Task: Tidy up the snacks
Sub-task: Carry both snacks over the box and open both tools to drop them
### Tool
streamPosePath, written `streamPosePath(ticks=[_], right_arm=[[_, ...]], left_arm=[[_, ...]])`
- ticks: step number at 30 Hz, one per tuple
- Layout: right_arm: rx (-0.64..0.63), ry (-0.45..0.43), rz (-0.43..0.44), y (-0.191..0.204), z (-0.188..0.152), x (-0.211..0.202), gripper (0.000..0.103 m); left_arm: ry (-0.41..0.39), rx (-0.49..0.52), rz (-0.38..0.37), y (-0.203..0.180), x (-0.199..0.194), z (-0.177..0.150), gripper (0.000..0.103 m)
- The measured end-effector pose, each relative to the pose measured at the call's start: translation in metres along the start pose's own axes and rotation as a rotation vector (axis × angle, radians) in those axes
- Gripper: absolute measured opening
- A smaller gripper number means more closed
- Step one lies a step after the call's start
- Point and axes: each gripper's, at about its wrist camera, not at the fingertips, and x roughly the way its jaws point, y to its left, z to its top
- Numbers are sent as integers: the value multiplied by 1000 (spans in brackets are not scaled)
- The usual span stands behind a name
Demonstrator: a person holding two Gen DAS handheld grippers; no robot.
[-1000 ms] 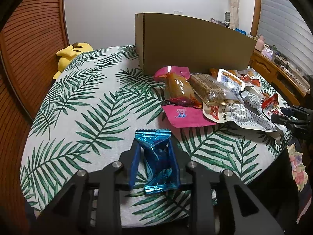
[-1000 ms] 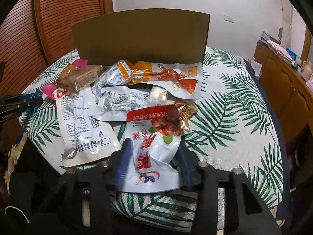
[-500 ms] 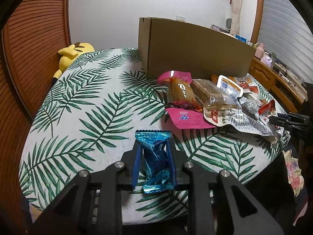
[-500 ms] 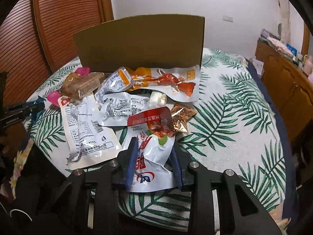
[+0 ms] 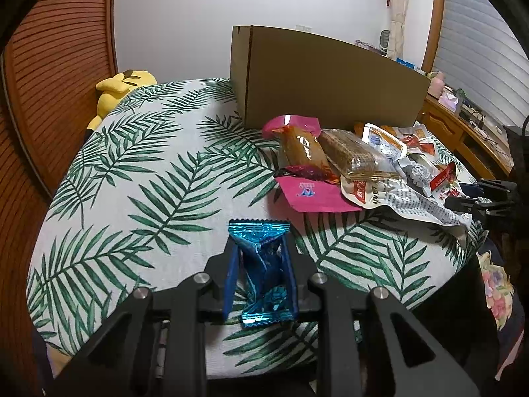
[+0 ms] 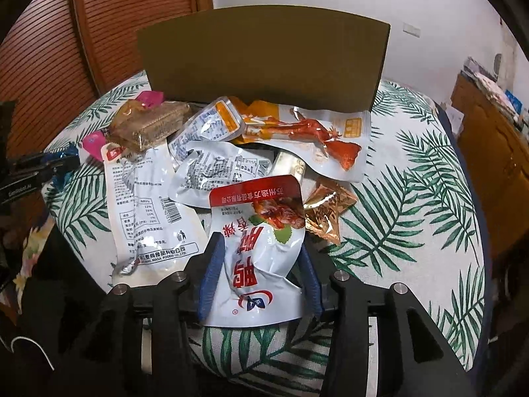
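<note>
My left gripper point(image 5: 259, 248) is shut on a blue foil candy point(image 5: 261, 271), pinched upright just above the leaf-print tablecloth point(image 5: 148, 172). A red-and-white duck snack packet point(image 6: 261, 231) sits between the blue pads of my right gripper point(image 6: 259, 248). Its jaws are opening: the left pad still touches the crumpled packet and a dark gap shows at the right pad. The brown cardboard box point(image 5: 330, 79) stands upright at the back, its inside hidden. Each gripper shows in the other's view: the right gripper point(image 5: 476, 198) at the right edge, the left gripper point(image 6: 49, 168) at the left edge.
Loose snacks lie piled before the box point(image 6: 261, 59): a wafer pack point(image 6: 148, 125), white printed pouches point(image 6: 145, 205), an orange chicken-foot pack point(image 6: 307, 129), a gold sachet point(image 6: 327, 211), pink wrappers point(image 5: 314, 195). A yellow plush point(image 5: 122, 89) lies far left. A wooden dresser point(image 6: 489, 152) stands on the right.
The left pads drew closer and squeezed the blue candy narrower. The right jaws closed on the duck packet, crumpling it, then spread apart again.
</note>
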Motion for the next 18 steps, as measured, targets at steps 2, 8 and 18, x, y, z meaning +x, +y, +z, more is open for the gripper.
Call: streamPosePath(ticks=[2, 8, 18], right_arm=[[4, -13, -7, 2, -2, -2, 41], [17, -75, -5, 3, -2, -20, 26], [-3, -146, -29, 6, 9, -38, 21]], left_arm=[[-14, -7, -12, 0, -3, 0, 22], [-87, -5, -8, -2, -21, 7, 22], [-142, 33, -43, -18, -32, 38, 22]])
